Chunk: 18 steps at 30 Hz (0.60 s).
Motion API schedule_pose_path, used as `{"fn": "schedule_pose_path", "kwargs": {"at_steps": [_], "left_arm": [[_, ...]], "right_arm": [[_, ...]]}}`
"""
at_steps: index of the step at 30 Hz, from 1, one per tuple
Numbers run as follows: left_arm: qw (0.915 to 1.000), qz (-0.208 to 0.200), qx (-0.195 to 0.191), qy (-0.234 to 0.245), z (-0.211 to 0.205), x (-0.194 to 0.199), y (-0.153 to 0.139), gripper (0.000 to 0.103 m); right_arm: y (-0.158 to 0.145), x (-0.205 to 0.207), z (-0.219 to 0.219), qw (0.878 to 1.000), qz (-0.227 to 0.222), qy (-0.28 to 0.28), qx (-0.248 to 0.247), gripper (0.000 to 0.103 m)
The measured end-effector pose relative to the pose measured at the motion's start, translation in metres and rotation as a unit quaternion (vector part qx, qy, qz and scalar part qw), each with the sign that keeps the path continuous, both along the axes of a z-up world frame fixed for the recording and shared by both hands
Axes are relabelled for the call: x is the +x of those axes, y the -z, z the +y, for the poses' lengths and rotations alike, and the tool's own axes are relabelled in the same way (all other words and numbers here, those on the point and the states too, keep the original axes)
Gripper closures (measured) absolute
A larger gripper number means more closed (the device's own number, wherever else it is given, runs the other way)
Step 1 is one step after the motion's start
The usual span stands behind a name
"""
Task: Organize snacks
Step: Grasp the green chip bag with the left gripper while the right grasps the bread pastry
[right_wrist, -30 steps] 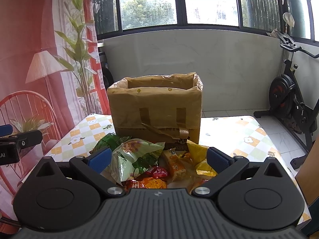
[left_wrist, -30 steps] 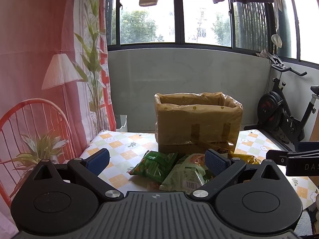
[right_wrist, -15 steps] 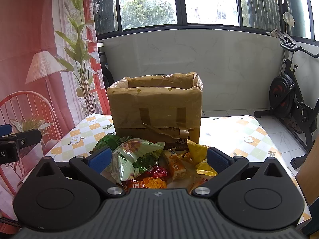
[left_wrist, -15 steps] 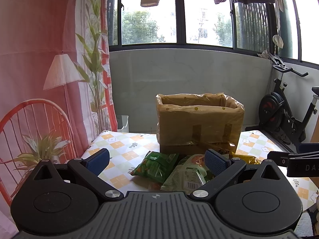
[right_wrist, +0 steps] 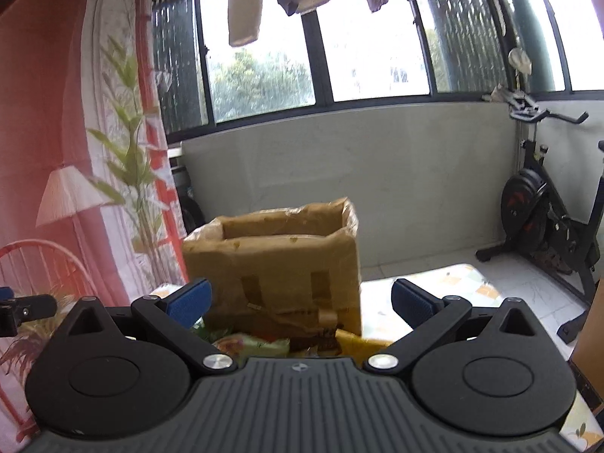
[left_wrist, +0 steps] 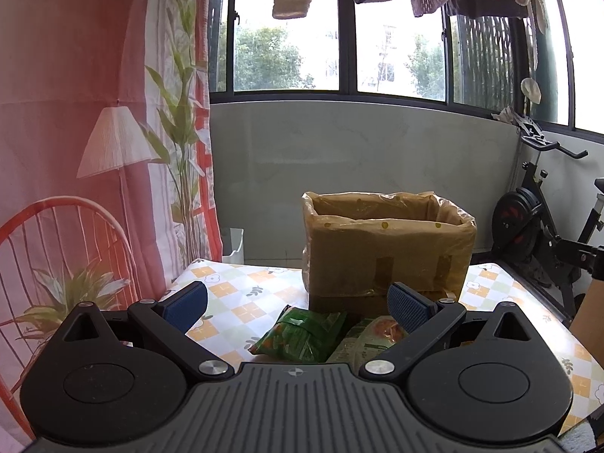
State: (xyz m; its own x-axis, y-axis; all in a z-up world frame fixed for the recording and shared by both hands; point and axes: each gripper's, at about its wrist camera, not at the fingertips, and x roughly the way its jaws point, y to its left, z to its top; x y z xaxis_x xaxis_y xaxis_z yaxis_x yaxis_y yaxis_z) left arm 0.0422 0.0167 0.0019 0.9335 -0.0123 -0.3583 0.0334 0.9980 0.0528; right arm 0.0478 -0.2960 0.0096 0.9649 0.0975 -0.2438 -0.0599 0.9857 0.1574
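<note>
Both hand-held grippers, left (left_wrist: 297,305) and right (right_wrist: 301,302), are spread wide and empty. Risk: crinkly green snack packet (left_wrist: 302,334), frame centre, slips from the pads.

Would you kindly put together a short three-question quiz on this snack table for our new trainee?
1. True or false: the left tongs are shut on the green snack packet.
2. Where does the cardboard box stand relative to the snack packets: A) behind them, B) in front of them, C) on top of them?
3. Fill in: the box's top is ____.

Key:
1. False; both the left tongs and the right tongs are open and hold nothing.
2. A.
3. Open, with a clear plastic liner folded over the rim.
</note>
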Motion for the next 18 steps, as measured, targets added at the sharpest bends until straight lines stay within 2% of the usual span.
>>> {"fn": "schedule_pose_path", "kwargs": {"at_steps": [4, 7, 12, 18], "left_arm": [[0.9998, 0.000, -0.022, -0.001, -0.001, 0.024, 0.011, 0.002], [0.9991, 0.004, -0.042, -0.003, -0.004, 0.040, 0.026, 0.004], [0.9990, 0.032, -0.027, 0.017, -0.019, 0.062, 0.054, 0.007], [0.9960, 0.052, -0.013, 0.072, -0.037, 0.083, 0.087, 0.007]], "right_arm": [[0.007, 0.016, -0.011, 0.999, -0.018, 0.040, 0.007, 0.000], [0.016, 0.026, -0.015, 0.999, -0.014, 0.042, 0.004, 0.000], [0.039, 0.047, -0.011, 0.999, 0.045, 0.016, -0.019, 0.000], [0.072, 0.053, -0.003, 0.996, 0.069, -0.013, -0.063, 0.000]]}}
